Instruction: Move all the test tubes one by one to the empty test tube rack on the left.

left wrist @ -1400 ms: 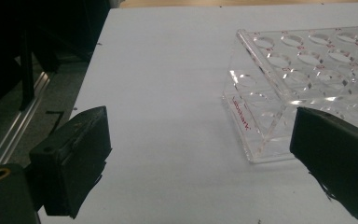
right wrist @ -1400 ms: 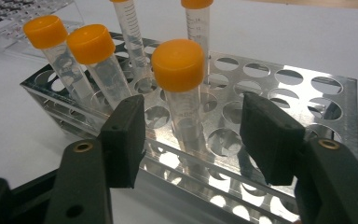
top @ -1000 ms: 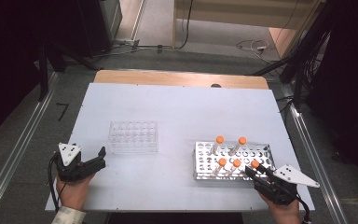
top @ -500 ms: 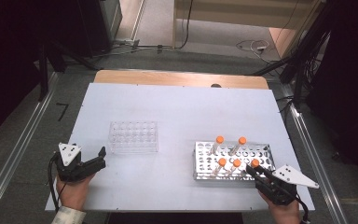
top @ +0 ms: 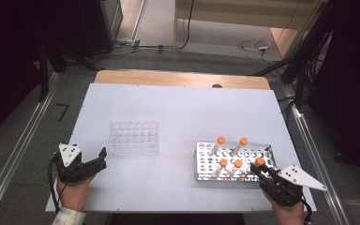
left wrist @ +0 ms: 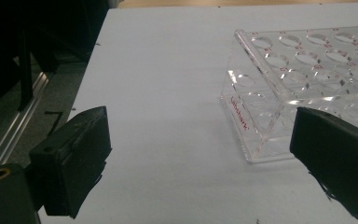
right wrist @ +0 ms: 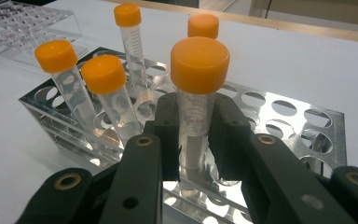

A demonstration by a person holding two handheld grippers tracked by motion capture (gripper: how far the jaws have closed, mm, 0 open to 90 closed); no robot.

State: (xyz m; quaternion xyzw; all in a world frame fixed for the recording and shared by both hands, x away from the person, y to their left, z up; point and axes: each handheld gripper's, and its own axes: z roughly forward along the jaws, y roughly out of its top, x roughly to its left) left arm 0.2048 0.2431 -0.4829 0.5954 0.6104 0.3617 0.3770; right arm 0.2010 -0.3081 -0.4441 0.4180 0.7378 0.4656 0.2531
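The shiny metal rack with round holes (top: 201, 165) sits on the white table (top: 178, 108) in front of my right hand, and five clear plastic tubes with orange screw caps stand in it. Two tubes are in the far rows, two in the middle, and the nearest tube (right wrist: 196, 98) stands at the rack's near right corner. That tube is see-through with faint printed marks on its wall, upright in its hole, its broad orange cap (right wrist: 199, 65) above my jaws. My right gripper (right wrist: 193, 140) has its two black jaws closed against the tube's sides just under the cap, so it has hold of that tube, which still sits in the rack.

To the left, well apart from the metal rack, lies a clear acrylic rack with rows of round wells (left wrist: 307, 70); all its wells are vacant. My left gripper (top: 98, 160) rests near that rack's near left corner with its jaws spread wide, holding nothing
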